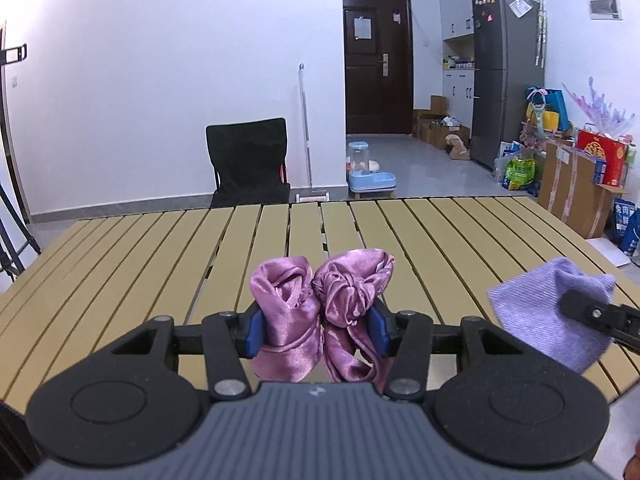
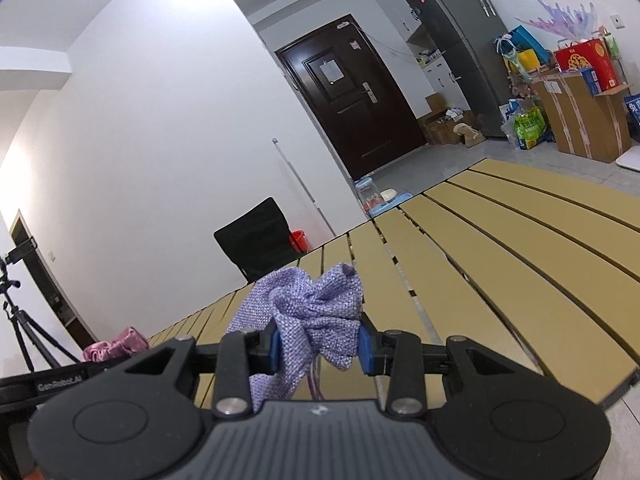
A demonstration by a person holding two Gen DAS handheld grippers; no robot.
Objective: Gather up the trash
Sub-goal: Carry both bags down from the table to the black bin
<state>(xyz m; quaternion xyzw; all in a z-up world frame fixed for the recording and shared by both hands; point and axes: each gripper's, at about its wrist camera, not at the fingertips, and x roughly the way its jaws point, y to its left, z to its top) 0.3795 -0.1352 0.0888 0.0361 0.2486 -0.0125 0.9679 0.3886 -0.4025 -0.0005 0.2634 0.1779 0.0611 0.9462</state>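
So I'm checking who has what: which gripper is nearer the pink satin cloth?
Left. The left gripper is shut on the pink satin cloth; the right gripper, off to its side, holds the lilac knit cloth.

- Ahead of me: white walls, a dark door [image 1: 378, 60], grey floor.
- Slatted table [image 1: 440, 232] below; black chair [image 1: 249, 162] beyond; grey fridge [image 1: 506, 76] right.
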